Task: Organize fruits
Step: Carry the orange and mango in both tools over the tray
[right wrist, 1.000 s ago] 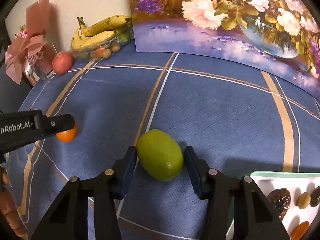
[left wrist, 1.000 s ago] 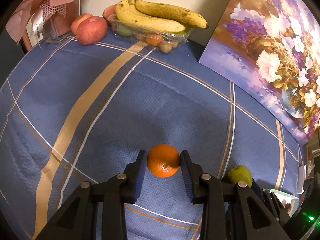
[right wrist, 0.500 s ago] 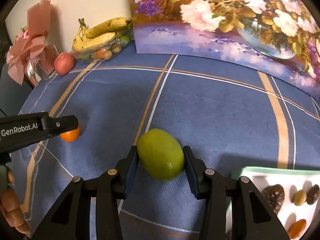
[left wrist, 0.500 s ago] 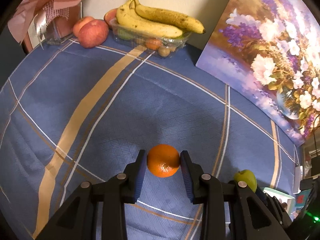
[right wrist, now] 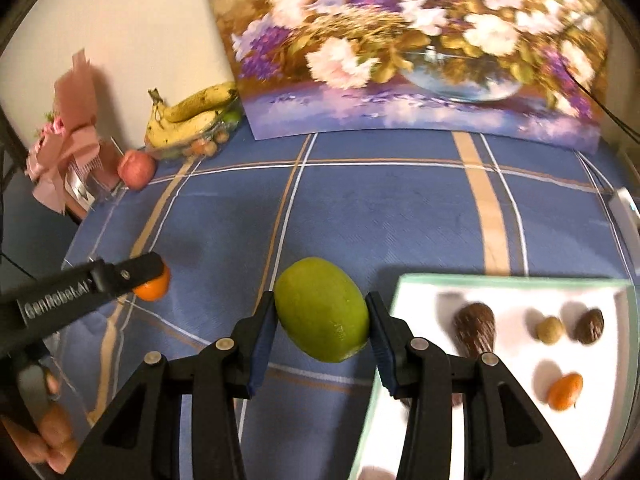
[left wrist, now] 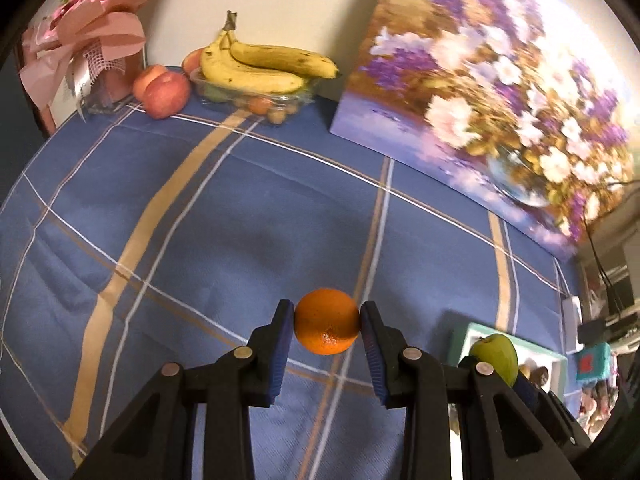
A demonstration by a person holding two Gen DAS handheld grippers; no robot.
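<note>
A small orange [left wrist: 326,322] hangs above the blue checked tablecloth [left wrist: 200,220], with my left gripper [left wrist: 327,312] shut on it, one pad on each side. In the right wrist view an oval green fruit [right wrist: 322,310] is clamped between the pads of my right gripper [right wrist: 321,304], also clear of the cloth. Just right of the green fruit lies a white tray with a mint rim [right wrist: 500,280] holding several small fruits and nuts. The left gripper with the orange [right wrist: 152,289] shows at the left of that view. The green fruit [left wrist: 494,354] appears low right in the left wrist view.
At the far edge a clear plastic punnet [left wrist: 256,98] holds bananas [left wrist: 264,66] and small fruits, with apples [left wrist: 164,90] beside it. A pink wrapped bouquet [left wrist: 80,48] stands far left. A flower painting [left wrist: 500,100] leans against the wall. A hand [right wrist: 48,436] holds the left tool.
Both grippers have risen with their fruits, so the cloth looks farther away. The right jaws closed onto the green fruit, and the white tray has come further into view.
</note>
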